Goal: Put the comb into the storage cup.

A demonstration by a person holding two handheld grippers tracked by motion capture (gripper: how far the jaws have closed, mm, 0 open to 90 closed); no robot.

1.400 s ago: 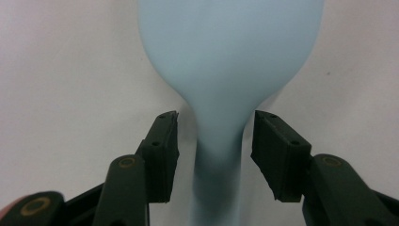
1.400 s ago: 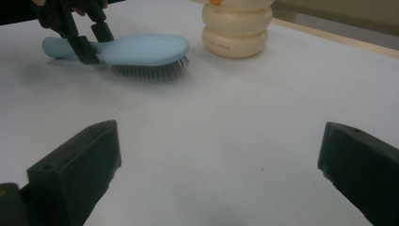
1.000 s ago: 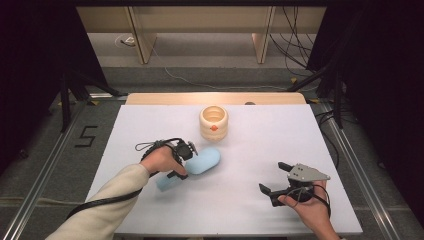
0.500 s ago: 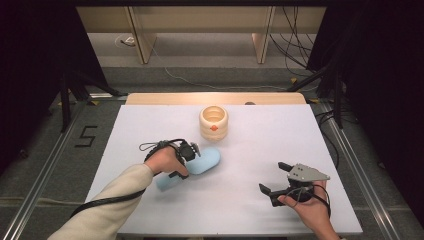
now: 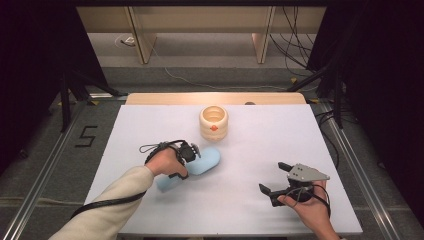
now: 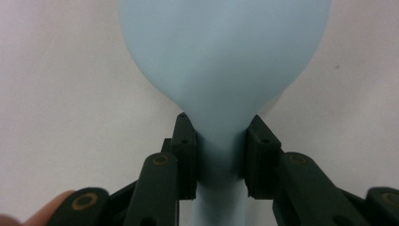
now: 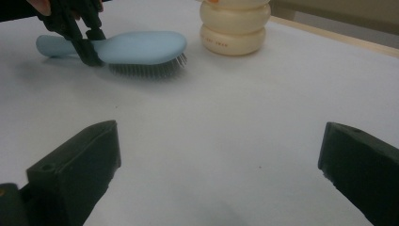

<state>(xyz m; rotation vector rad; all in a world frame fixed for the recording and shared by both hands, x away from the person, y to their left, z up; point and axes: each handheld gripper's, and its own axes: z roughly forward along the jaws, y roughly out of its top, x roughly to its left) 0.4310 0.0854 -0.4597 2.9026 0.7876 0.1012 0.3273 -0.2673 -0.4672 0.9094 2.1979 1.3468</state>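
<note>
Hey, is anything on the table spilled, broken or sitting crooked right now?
Nothing stands out. The blue hairbrush lies bristles down, its neck between the left gripper pads; the cream container stands upright.

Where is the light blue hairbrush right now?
In the high view the hairbrush lies bristles-down left of the table's centre, just before the cream container, its neck clamped by the left gripper.

A pale blue hairbrush (image 5: 200, 162), a cream ridged holder (image 5: 214, 121), a white table (image 5: 300, 140).
</note>
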